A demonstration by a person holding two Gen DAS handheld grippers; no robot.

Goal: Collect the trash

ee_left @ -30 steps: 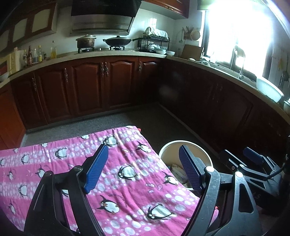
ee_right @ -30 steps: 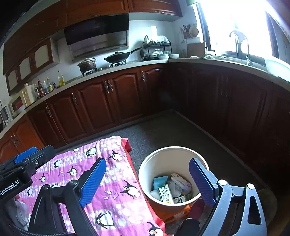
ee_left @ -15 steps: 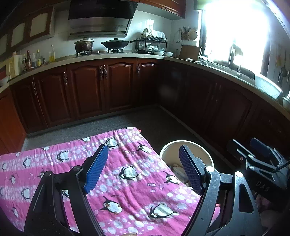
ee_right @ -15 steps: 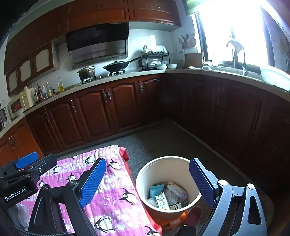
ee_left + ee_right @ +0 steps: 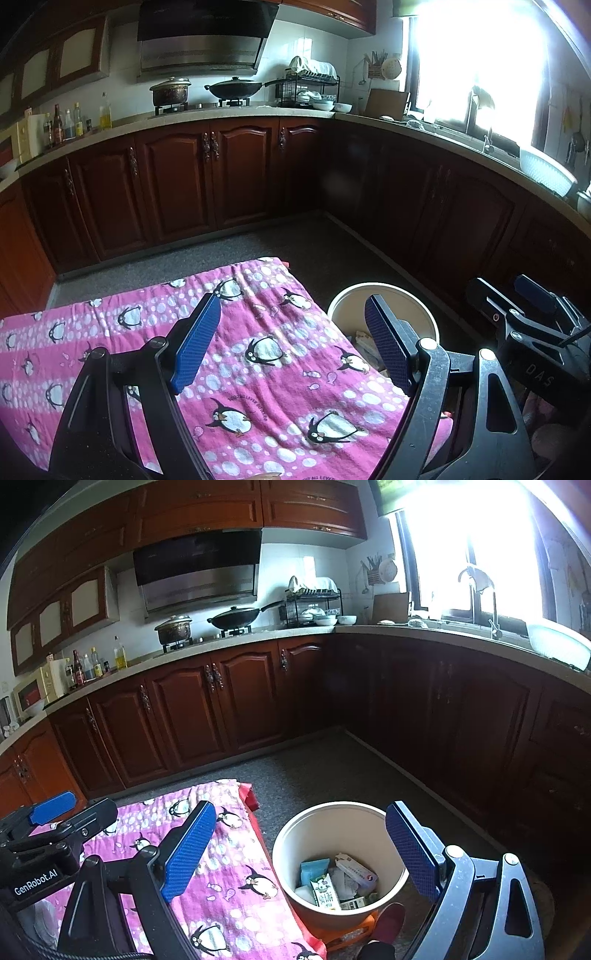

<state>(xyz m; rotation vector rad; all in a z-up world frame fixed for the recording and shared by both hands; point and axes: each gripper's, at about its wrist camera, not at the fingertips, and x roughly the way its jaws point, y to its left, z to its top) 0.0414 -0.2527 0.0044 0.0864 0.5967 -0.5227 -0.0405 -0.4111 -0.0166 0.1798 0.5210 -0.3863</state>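
Both claws hang spread wide, nothing between their blue pads! The left gripper [image 5: 291, 343] hovers over the pink penguin cloth [image 5: 258, 354] near its right edge; the right gripper [image 5: 299, 853] sits above the cream bin [image 5: 343, 812], which stands on the floor just beside that edge. The trash [image 5: 336, 884], cartons and wrappers, lies in the bin's bottom, below the right claw

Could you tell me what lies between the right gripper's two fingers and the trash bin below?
Nothing: the right wrist view shows the open right gripper empty above the bin, which holds cartons and wrappers.
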